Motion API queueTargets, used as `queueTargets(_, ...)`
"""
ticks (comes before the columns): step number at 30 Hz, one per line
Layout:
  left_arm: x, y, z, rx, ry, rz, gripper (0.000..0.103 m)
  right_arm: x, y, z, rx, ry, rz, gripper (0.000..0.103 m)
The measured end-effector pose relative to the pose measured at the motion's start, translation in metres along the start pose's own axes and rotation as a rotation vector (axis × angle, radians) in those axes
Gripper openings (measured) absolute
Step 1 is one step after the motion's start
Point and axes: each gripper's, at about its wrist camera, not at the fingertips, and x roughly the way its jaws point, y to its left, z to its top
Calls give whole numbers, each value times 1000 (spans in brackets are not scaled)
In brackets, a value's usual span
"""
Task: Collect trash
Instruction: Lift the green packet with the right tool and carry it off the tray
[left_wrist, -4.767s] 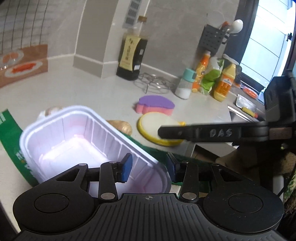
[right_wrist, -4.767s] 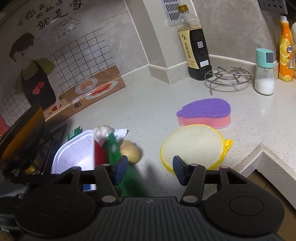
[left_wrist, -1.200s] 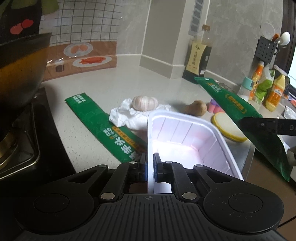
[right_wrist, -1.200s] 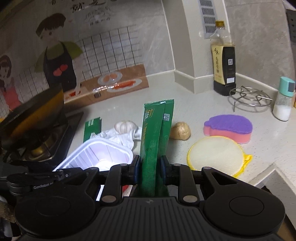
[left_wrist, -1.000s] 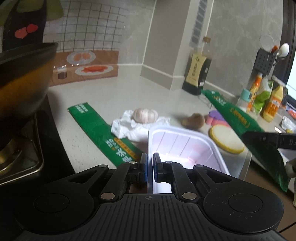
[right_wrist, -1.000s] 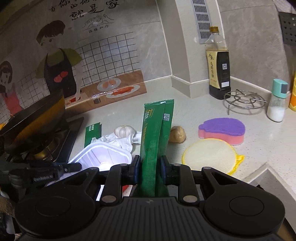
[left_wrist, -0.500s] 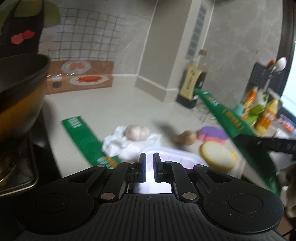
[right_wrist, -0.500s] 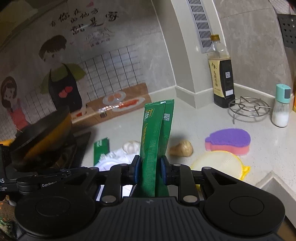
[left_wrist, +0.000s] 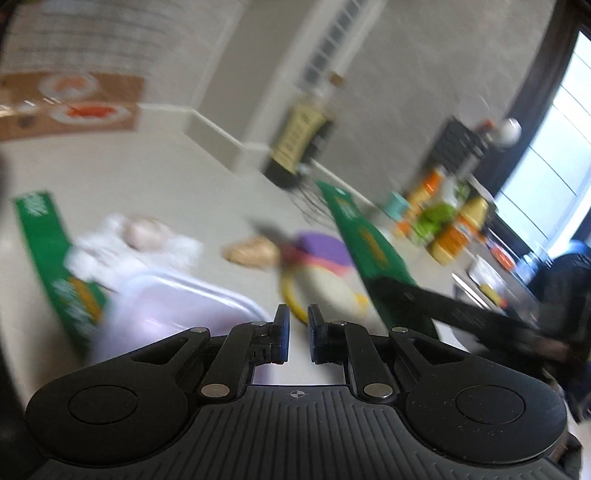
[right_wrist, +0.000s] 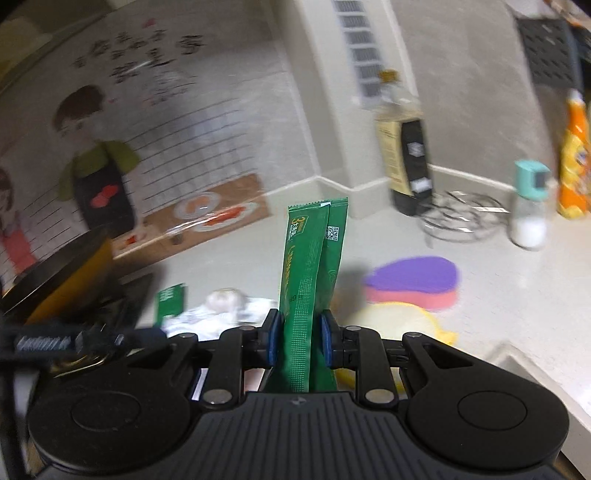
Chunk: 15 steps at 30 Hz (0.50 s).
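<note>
My right gripper (right_wrist: 298, 339) is shut on a long green packet (right_wrist: 312, 266) that stands up between the pads; the packet also shows in the left wrist view (left_wrist: 364, 243). My left gripper (left_wrist: 297, 338) has its jaws nearly closed with a small gap and nothing between them. The white plastic tray (left_wrist: 173, 306) lies low and left of the left gripper, apart from the pads. A second green packet (left_wrist: 55, 258) and a crumpled white tissue (left_wrist: 122, 254) with a garlic bulb (left_wrist: 142, 232) lie on the counter. The view is blurred.
A ginger piece (left_wrist: 251, 251), a purple-pink sponge (right_wrist: 413, 280) and a yellow round scrubber (right_wrist: 402, 317) lie on the counter. A soy sauce bottle (right_wrist: 406, 162), wire trivet (right_wrist: 461, 218) and salt shaker (right_wrist: 530, 206) stand at the back. A wok (right_wrist: 62, 280) sits left.
My left gripper has let go of the white tray, which has dropped down and left. Both grippers have risen and swung; the right one still grips the green packet.
</note>
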Motion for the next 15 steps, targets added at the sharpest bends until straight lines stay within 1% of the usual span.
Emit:
queueTargets(3, 23, -22, -10, 6, 49, -49, 13, 1, -18, -1, 22, -9, -46, 22)
queueTargets(5, 39, -35, -18, 29, 75, -73, 13, -1, -28, -2, 20, -27, -86, 22)
queueTargets(8, 64, -48, -25, 72, 87, -70, 13, -3, -41, -6, 6, -42, -143, 22)
queueTargets(9, 71, -50, -26, 96, 80, -51, 13, -3, -46, -8, 2, -41, -157, 22)
queueTargets(11, 83, -45, -23, 122, 70, 21, 13, -3, -55, -12, 3, -34, -172, 22)
queueTargets(13, 89, -32, -17, 80, 65, 78, 13, -1, -65, -15, 14, -18, -176, 22)
queueTargets(15, 89, -18, -10, 12, 37, 102, 13, 2, -72, -18, 19, -3, -178, 22)
